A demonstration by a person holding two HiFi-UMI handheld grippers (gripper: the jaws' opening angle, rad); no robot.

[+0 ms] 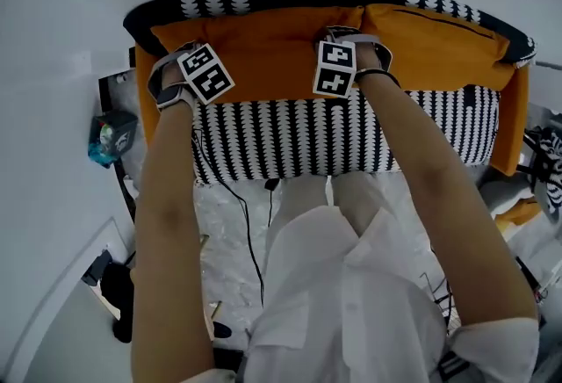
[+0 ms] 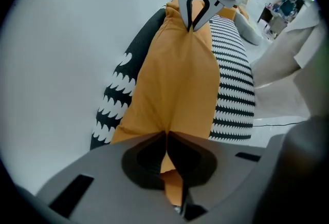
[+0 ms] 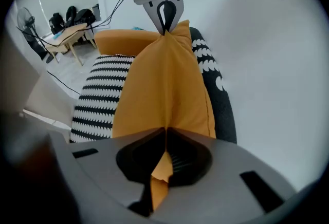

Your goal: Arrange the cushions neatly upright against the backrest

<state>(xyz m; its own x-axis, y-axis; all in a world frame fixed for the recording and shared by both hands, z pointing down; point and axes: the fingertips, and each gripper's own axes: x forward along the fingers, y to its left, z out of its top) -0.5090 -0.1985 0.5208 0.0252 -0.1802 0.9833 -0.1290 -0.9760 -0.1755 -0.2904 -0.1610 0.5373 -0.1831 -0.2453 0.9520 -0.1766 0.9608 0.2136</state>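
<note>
Both forearms [image 1: 167,197] stretch out over the sofa [image 1: 290,140] with the tools aimed down. The left tool [image 2: 167,134] and right tool [image 3: 165,130] each pinch the top edge of one orange cushion [image 1: 263,56] at the sofa's back edge, left of a second cushion [image 1: 439,43]. In the head view the marker cubes [image 1: 205,72] hide both tools' tips.

Our shirt [image 1: 351,302]: white, collared.
Our left hand-held gripper [image 2: 167,134], right hand-held gripper [image 3: 165,130]: grey bodies.
Our marker cubes [image 1: 205,72]: black-and-white squares.
</note>
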